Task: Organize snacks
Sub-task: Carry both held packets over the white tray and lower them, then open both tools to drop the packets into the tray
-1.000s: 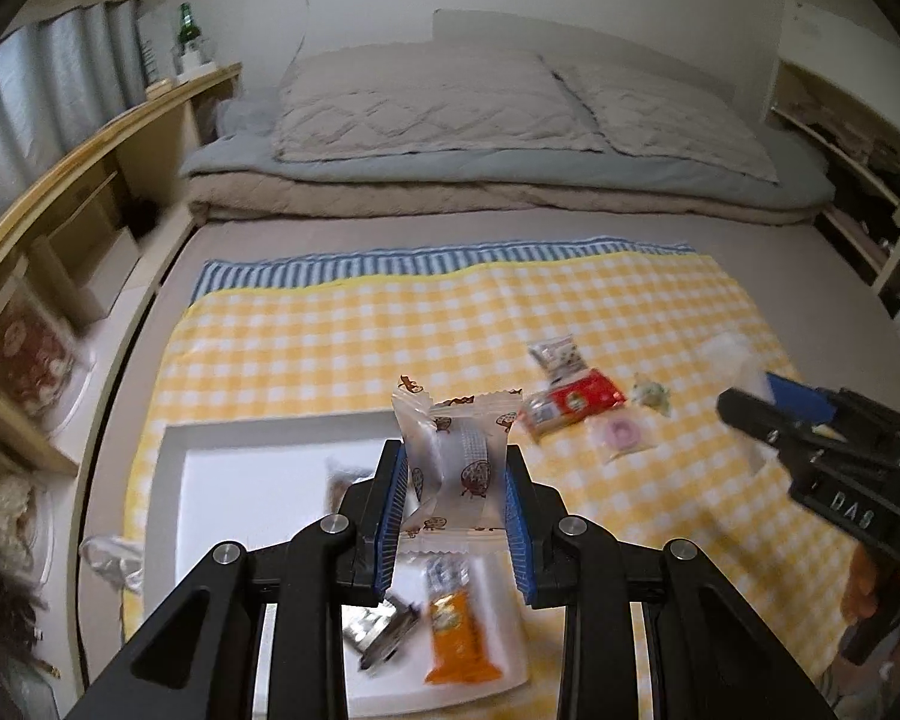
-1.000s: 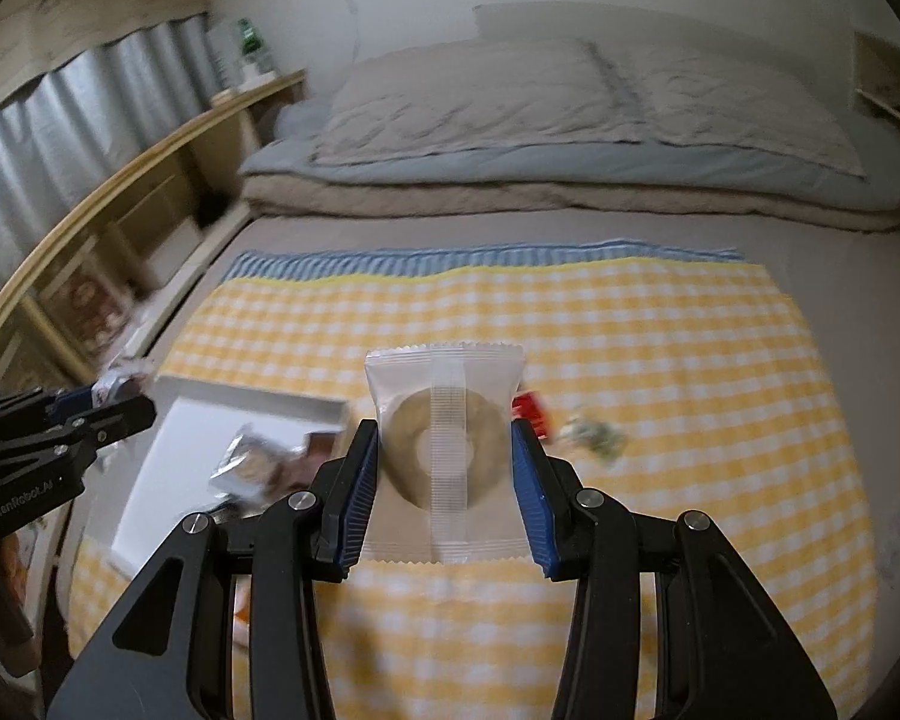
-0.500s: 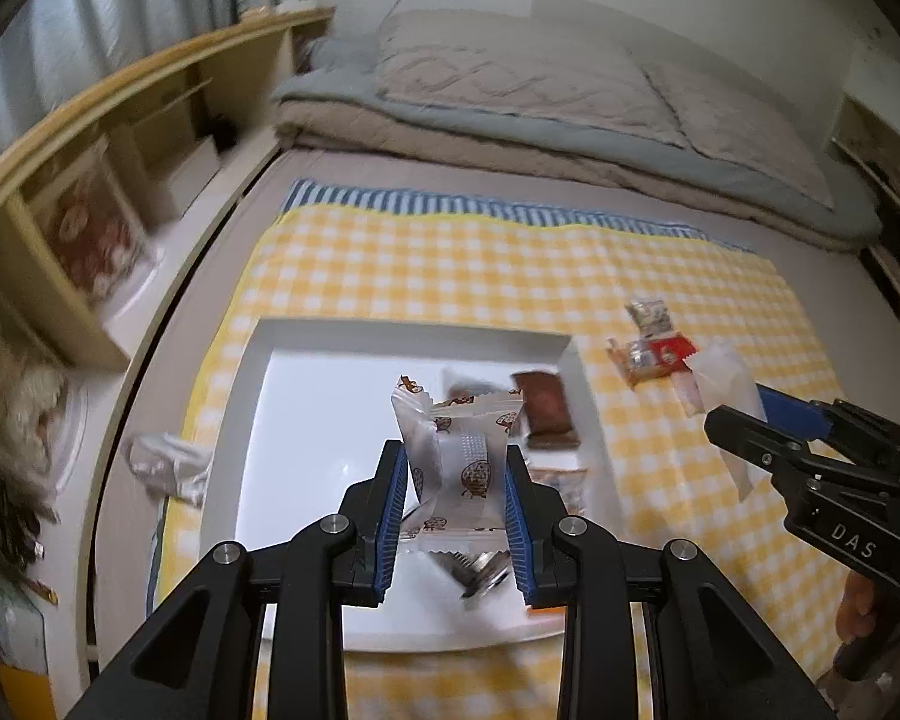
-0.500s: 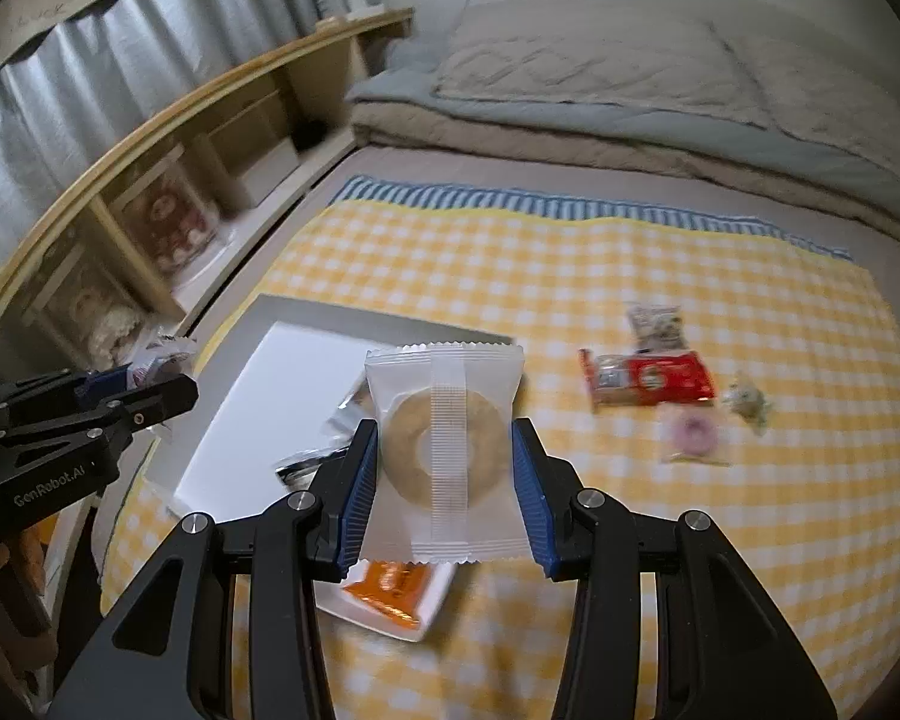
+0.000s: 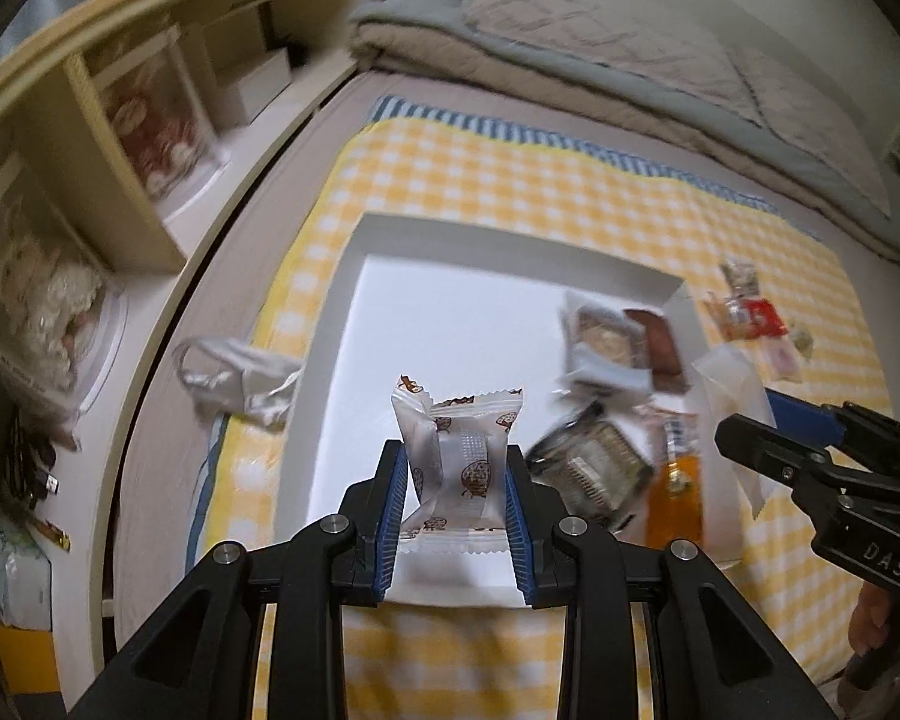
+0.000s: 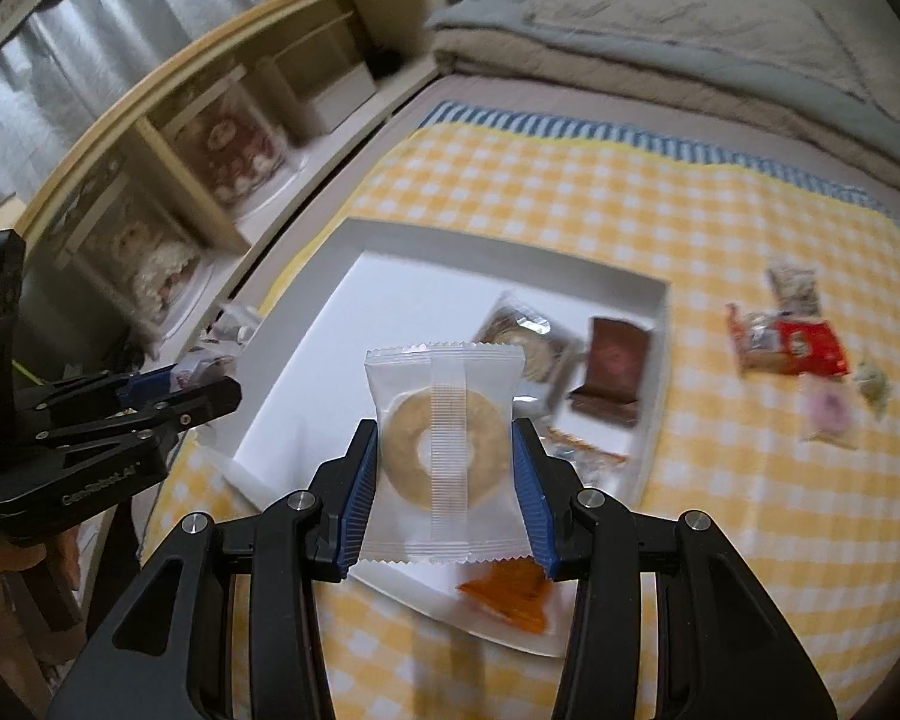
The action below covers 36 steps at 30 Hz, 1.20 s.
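My left gripper is shut on a silvery snack packet with brown cookie prints, held above the near part of a white tray. My right gripper is shut on a clear packet with a ring-shaped biscuit, over the same white tray. The tray holds a brown packet, a clear cookie packet, a silver wrapper and an orange packet. Each gripper shows in the other's view: the right gripper and the left gripper.
The tray lies on a yellow checked cloth spread over the bed. A red packet, a pink-ring packet and small snacks lie on the cloth to the right. A wooden shelf with bagged items runs along the left; pillows lie beyond.
Both grippers have moved left and lower over the white tray, each still gripping its packet. The tray now fills the middle of both views; the loose snacks have slid to the right.
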Available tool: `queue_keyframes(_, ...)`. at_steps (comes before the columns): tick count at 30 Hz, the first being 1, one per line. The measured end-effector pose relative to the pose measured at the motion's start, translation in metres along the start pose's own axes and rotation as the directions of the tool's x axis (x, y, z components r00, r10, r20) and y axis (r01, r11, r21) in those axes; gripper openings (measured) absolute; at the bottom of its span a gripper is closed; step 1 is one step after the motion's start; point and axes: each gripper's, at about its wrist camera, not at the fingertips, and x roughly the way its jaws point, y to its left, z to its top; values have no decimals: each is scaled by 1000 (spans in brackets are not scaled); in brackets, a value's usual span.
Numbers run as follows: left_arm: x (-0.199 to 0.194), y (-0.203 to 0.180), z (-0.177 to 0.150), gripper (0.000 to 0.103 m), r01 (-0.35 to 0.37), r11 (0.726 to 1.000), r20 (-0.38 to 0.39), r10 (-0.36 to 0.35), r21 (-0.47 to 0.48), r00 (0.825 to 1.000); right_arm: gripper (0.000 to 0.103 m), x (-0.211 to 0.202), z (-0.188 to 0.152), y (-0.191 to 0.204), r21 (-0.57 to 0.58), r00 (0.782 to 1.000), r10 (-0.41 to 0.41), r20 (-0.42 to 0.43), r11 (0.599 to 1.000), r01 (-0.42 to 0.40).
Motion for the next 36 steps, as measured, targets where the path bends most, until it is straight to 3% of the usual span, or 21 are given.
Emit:
queue_keyframes(11, 33, 39, -5, 31, 7, 997, -72, -12, -73, 997, 44, 59, 0, 32, 42, 984, 131, -123, 991, -126)
queue_keyframes(22, 53, 62, -8, 31, 21, 989, -94, -35, -146, 995, 50, 105, 2, 53, 131, 936, 287, -203, 955, -265)
queue_keyframes(25, 64, 61, -9, 31, 22, 990, -126, -40, -141, 991, 53, 114, -2, 51, 130, 926, 278, -255, 959, -252)
queue_keyframes(28, 74, 58, -9, 31, 18, 992, -154, -38, -126, 987, 63, 117, -6, 51, 99, 931, 240, -276, 970, -221)
queue_keyframes(36, 84, 54, -11, 35, -9, 994, -192, -13, -113, 981, 63, 106, -8, 43, 53, 943, 192, -272, 981, -184)
